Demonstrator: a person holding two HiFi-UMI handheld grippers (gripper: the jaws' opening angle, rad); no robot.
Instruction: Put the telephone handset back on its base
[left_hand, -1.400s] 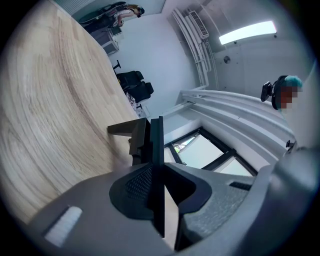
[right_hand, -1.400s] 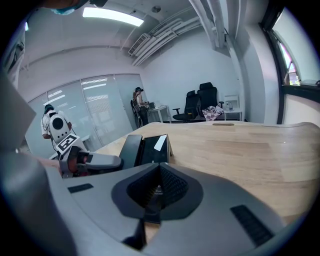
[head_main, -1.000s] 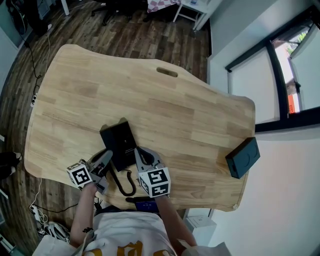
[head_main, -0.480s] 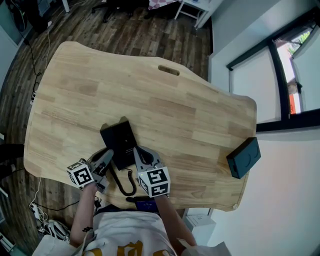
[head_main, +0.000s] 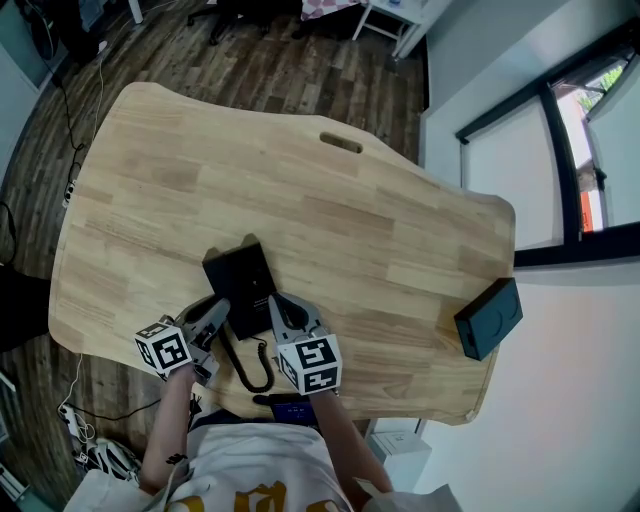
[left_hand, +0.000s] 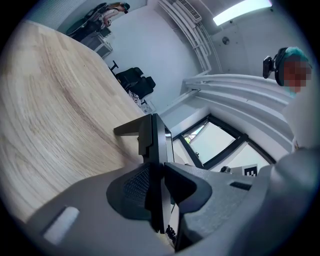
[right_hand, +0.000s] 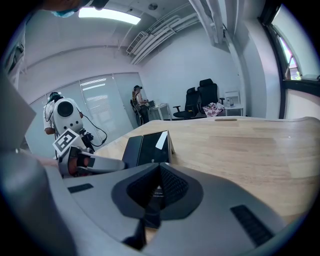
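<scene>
Clamping the flat black telephone base (head_main: 240, 283) on the pale wooden worktop (head_main: 350, 225), lower left, is the left tool (head_main: 221, 313); the right tool (head_main: 279, 309) has its jaws together.

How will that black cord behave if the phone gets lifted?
Likely floppy: the cord lies in a loose loop by the telephone. It'll probably trail and drag, maybe snagging near the table edge.
</scene>
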